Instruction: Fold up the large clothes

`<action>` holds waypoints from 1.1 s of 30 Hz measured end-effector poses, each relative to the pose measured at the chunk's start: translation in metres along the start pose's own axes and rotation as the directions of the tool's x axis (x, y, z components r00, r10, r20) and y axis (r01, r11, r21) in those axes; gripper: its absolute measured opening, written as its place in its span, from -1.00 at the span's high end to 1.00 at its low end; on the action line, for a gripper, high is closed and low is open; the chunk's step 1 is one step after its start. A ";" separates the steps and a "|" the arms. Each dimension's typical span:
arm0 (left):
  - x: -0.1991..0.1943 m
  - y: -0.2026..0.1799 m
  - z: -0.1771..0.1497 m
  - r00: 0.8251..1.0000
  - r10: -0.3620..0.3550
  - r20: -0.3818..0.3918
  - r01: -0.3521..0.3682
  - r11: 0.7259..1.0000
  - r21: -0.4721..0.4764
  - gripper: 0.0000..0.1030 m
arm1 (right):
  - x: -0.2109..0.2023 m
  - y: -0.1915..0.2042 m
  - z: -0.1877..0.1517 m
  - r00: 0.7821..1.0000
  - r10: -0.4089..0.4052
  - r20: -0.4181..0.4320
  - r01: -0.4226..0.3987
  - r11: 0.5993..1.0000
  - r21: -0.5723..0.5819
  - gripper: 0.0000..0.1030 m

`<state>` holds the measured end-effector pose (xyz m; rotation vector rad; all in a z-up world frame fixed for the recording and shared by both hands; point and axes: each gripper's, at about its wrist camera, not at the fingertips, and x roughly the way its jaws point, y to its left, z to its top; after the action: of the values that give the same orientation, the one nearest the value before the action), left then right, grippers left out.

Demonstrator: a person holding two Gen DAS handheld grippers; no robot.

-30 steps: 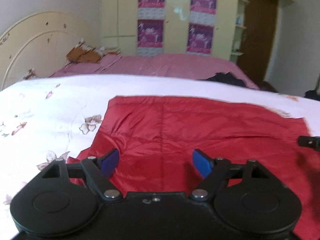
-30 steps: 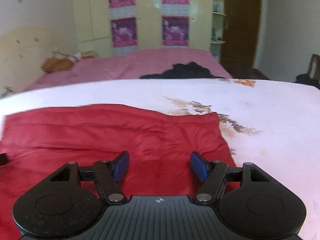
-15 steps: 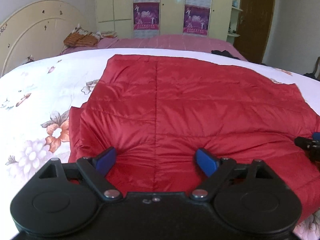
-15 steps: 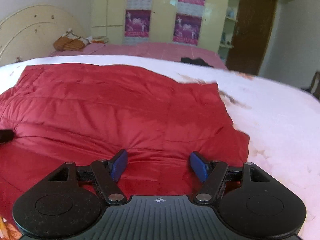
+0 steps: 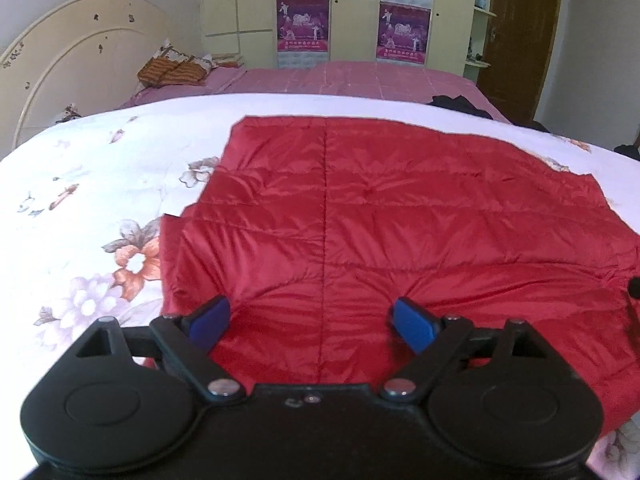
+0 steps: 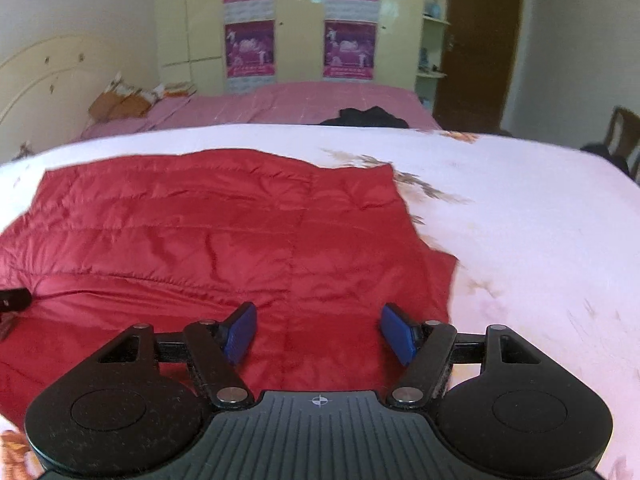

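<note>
A red quilted jacket (image 5: 380, 216) lies spread flat on a white floral bedspread (image 5: 92, 192). It also shows in the right wrist view (image 6: 208, 232). My left gripper (image 5: 312, 320) is open and empty, held just above the jacket's near left part. My right gripper (image 6: 318, 332) is open and empty, above the jacket's near right part, close to its right edge. The tip of the right gripper (image 5: 634, 286) shows at the right edge of the left wrist view. The tip of the left gripper (image 6: 14, 298) shows at the left edge of the right wrist view.
Behind the bedspread (image 6: 520, 220) lies a pink sheet (image 5: 360, 80) with a dark garment (image 6: 368, 116) and striped pillows (image 5: 172, 70). A cream headboard (image 5: 80, 60) stands at the left. Yellow wardrobes with posters (image 5: 304, 24) and a brown door (image 5: 520, 32) stand behind.
Both grippers first dropped toward the jacket, then drew back and up a little. Both stayed open and empty. The jacket has not moved.
</note>
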<state>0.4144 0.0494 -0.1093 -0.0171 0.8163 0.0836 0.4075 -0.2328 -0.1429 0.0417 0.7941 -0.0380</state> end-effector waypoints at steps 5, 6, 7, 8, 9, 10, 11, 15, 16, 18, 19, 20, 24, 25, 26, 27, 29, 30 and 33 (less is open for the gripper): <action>-0.030 0.005 -0.004 1.000 -0.028 0.014 0.028 0.999 -0.025 -0.77 | -0.031 -0.023 -0.008 1.000 -0.015 -0.003 0.015 0.996 0.084 -0.84; -0.037 0.007 -0.006 0.999 -0.041 0.012 0.041 0.999 -0.033 -0.78 | -0.040 -0.027 -0.011 1.000 -0.017 0.008 0.016 0.995 0.097 -0.86; -0.043 0.009 -0.008 0.999 -0.053 0.008 0.053 0.998 -0.042 -0.78 | -0.047 -0.030 -0.014 1.000 -0.015 0.011 0.014 0.995 0.101 -0.86; -0.048 0.012 -0.011 0.998 -0.065 0.003 0.065 0.996 -0.055 -0.79 | -0.053 -0.032 -0.017 1.000 -0.008 0.007 0.008 0.994 0.108 -0.86; -0.054 0.017 -0.015 0.997 -0.080 -0.006 0.079 0.994 -0.077 -0.81 | -0.059 -0.035 -0.020 1.000 0.001 0.002 -0.002 0.992 0.123 -0.86; -0.059 0.021 -0.019 0.995 -0.094 -0.012 0.093 0.991 -0.097 -0.81 | -0.064 -0.038 -0.024 1.000 0.011 -0.005 -0.011 0.990 0.140 -0.86; -0.064 0.026 -0.025 0.994 -0.105 -0.019 0.102 0.988 -0.118 -0.82 | -0.068 -0.042 -0.028 1.000 0.022 -0.015 -0.019 0.987 0.159 -0.86; -0.077 0.046 -0.048 0.987 -0.145 -0.064 0.128 0.969 -0.213 -0.81 | -0.079 -0.051 -0.045 0.995 0.082 -0.061 -0.065 0.969 0.239 -0.86; -0.078 0.050 -0.053 0.985 -0.153 -0.076 0.131 0.963 -0.236 -0.81 | -0.082 -0.051 -0.049 0.992 0.100 -0.072 -0.079 0.963 0.257 -0.86; -0.078 0.059 -0.062 0.978 -0.188 -0.089 0.155 0.944 -0.292 -0.81 | -0.085 -0.049 -0.056 0.987 0.139 -0.082 -0.111 0.953 0.282 -0.86; -0.077 0.062 -0.066 0.974 -0.206 -0.091 0.168 0.933 -0.318 -0.81 | -0.086 -0.047 -0.060 0.984 0.158 -0.086 -0.126 0.948 0.292 -0.86; -0.074 0.065 -0.069 0.969 -0.228 -0.090 0.185 0.920 -0.344 -0.80 | -0.085 -0.045 -0.062 0.980 0.174 -0.091 -0.140 0.944 0.300 -0.86; -0.059 0.073 -0.076 0.955 -0.289 -0.059 0.232 0.860 -0.455 -0.76 | -0.075 -0.042 -0.070 0.960 0.260 -0.099 -0.204 0.899 0.387 -0.86; -0.054 0.075 -0.076 0.955 -0.294 -0.045 0.238 0.847 -0.476 -0.75 | -0.070 -0.042 -0.070 0.956 0.279 -0.093 -0.218 0.885 0.411 -0.86; -0.048 0.077 -0.075 0.954 -0.300 -0.030 0.246 0.831 -0.499 -0.72 | -0.065 -0.041 -0.070 0.954 0.286 -0.087 -0.224 0.876 0.427 -0.86; -0.042 0.079 -0.074 0.953 -0.302 -0.015 0.251 0.817 -0.520 -0.66 | -0.060 -0.041 -0.070 0.955 0.288 -0.077 -0.226 0.867 0.445 -0.85; -0.032 0.082 -0.074 0.955 -0.296 0.010 0.253 0.797 -0.548 -0.61 | -0.053 -0.043 -0.066 0.953 0.299 -0.043 -0.244 0.847 0.473 -0.85; -0.028 0.084 -0.073 0.956 -0.292 0.028 0.257 0.787 -0.560 -0.56 | -0.048 -0.044 -0.063 0.953 0.301 -0.028 -0.249 0.834 0.492 -0.84; -0.014 0.089 -0.068 0.956 -0.287 0.064 0.268 0.759 -0.594 -0.41 | -0.035 -0.053 -0.058 0.958 0.287 -0.009 -0.236 0.804 0.546 -0.23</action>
<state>0.3480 0.1336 -0.1443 -0.7466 0.7825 0.0568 0.3396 -0.2820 -0.1598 0.6998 0.8435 0.0034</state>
